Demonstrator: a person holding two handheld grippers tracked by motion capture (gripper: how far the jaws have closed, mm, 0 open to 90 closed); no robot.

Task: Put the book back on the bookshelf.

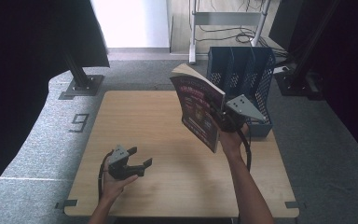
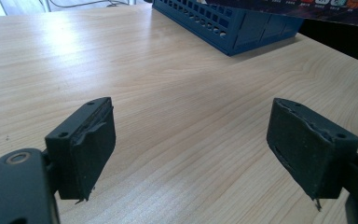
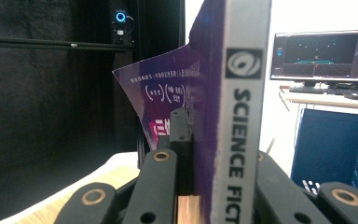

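Book [image 3: 223, 107] clamped upright between right gripper [image 3: 214, 154] jaws.

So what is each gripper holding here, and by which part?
The right gripper is shut on the book, clamped at its spine edge and lifted off the table. The left gripper is open and holds nothing.

Left gripper [image 1: 139, 157] low, jaws wide apart, right gripper [image 1: 220, 116] raised, jaws clamped tight

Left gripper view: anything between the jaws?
No. The left gripper has its jaws wide apart with bare wooden table between them; the blue file rack stands farther off.
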